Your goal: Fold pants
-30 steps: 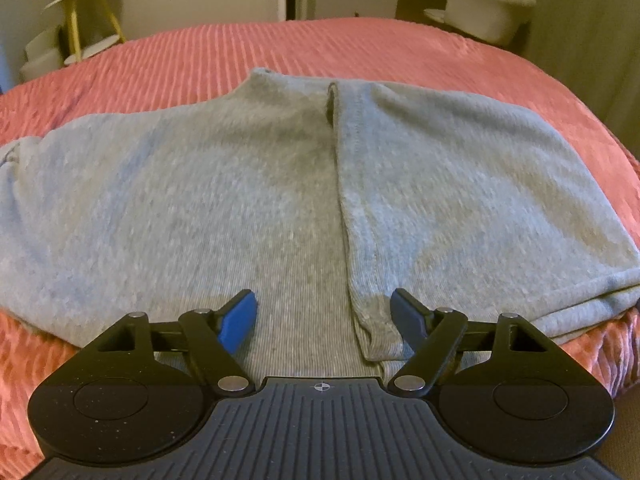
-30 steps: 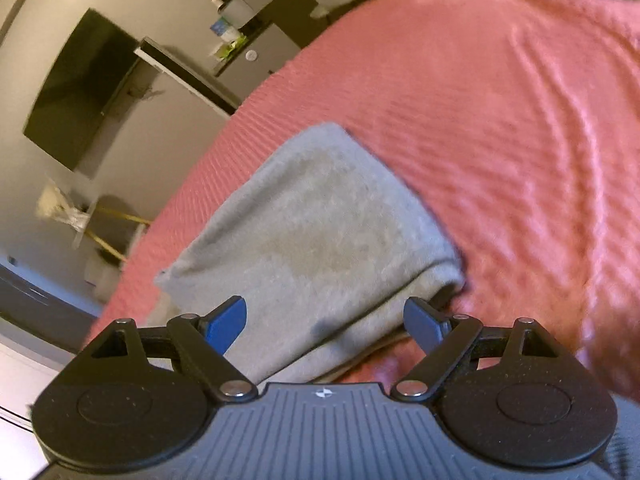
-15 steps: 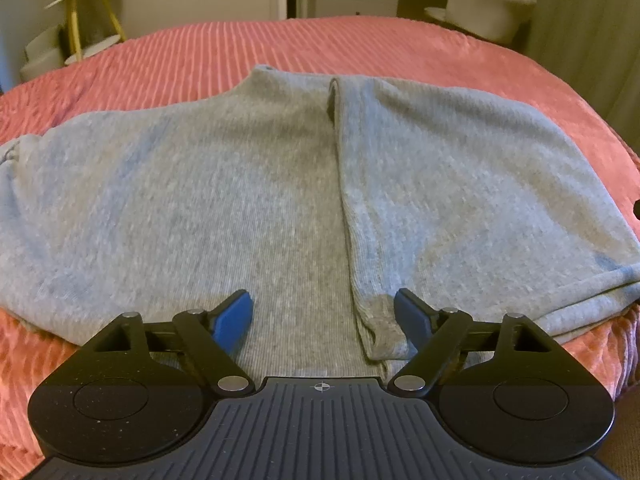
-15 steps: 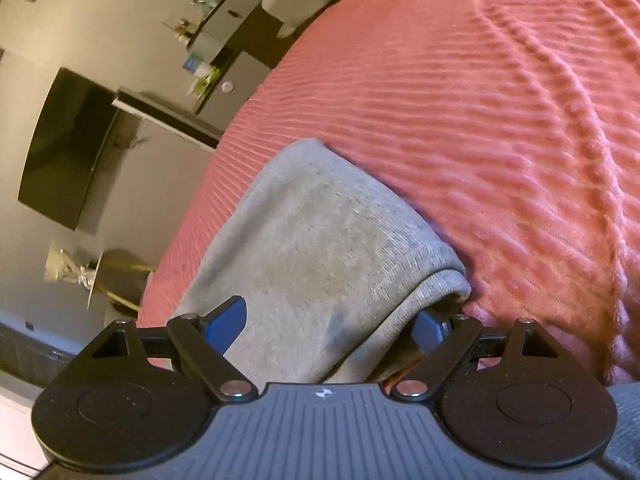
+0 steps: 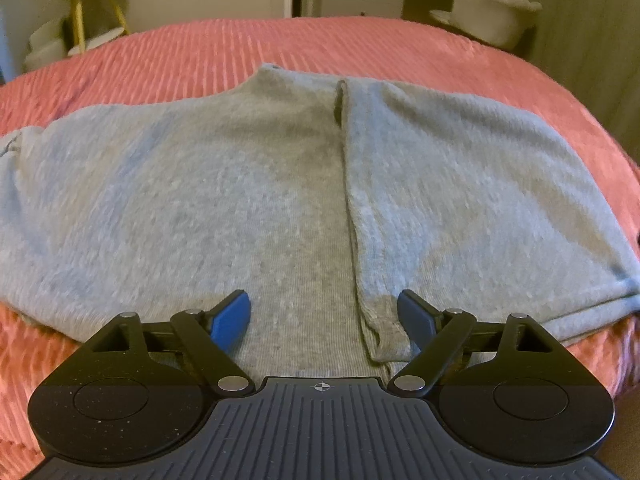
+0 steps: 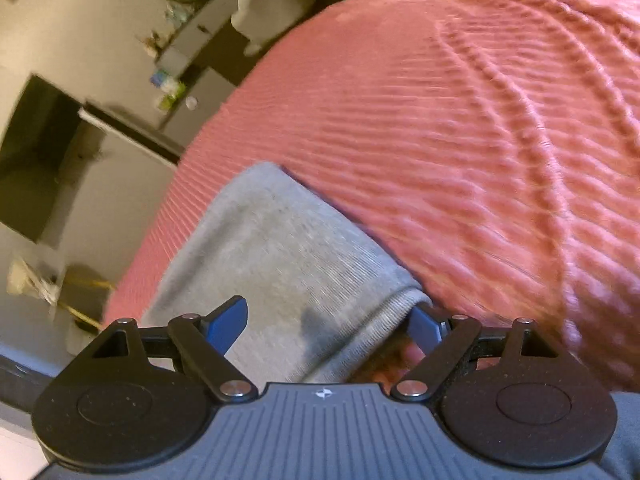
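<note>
The gray pants (image 5: 224, 184) lie on the pink bed (image 5: 360, 44), one end folded over from the right; more folds left. Left gripper (image 5: 324, 316) jaws have just opened wide over the cloth, holding nothing. Right gripper (image 6: 328, 322) jaws stand wide around the folded edge, not pinching it.

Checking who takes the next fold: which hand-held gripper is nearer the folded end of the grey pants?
Right. The right hand-held gripper straddles the folded end; the left hand-held gripper hangs over the pants' middle.

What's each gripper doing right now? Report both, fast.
Left gripper: open, jaws just opening, over the pants, gripping nothing.
Right gripper: open, astride the pants' folded corner, not clamped.
</note>
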Demonstrator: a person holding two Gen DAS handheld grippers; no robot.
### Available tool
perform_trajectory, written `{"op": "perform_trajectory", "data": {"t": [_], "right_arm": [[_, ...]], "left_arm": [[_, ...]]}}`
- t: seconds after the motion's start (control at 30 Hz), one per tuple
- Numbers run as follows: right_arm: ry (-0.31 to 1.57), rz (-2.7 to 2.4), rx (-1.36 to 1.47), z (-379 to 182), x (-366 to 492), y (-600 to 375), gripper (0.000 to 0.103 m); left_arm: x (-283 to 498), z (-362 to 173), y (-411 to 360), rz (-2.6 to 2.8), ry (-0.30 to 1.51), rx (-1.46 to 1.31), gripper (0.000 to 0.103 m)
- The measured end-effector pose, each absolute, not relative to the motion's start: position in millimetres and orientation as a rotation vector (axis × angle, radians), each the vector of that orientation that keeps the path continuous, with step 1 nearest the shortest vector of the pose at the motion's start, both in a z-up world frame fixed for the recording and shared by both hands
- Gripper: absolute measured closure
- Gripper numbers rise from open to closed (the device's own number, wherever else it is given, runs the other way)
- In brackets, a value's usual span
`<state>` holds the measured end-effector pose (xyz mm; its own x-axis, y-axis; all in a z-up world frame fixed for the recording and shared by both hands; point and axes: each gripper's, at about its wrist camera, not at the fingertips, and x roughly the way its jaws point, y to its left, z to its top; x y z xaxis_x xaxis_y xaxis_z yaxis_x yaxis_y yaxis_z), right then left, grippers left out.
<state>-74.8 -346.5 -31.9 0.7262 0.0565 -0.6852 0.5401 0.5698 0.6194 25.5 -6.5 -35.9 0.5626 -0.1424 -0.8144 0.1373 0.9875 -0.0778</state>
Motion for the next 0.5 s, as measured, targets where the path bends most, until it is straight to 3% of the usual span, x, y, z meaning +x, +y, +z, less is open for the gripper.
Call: {"op": "perform_trajectory", "data": {"t": [0.2, 0.33, 0.5], "right_arm": [[0.666, -0.417, 0.583, 8.4, -83.7, -320.7, 0.017], [0.683, -0.341, 0.393, 7.3, -71.1, -293.8, 0.017], [0.728, -0.246, 0.405, -5.3, -52.3, -290.1, 0.017]], "left_arm": [[28.2, -6.1, 30.3, -0.067, 0.861, -0.146, 0.017], [29.3, 24.5, 91.8, -0.04, 0.768, -0.404, 0.008], [20.7, 36.7, 205.0, 0.09, 0.658, -0.692, 0.006]]}}
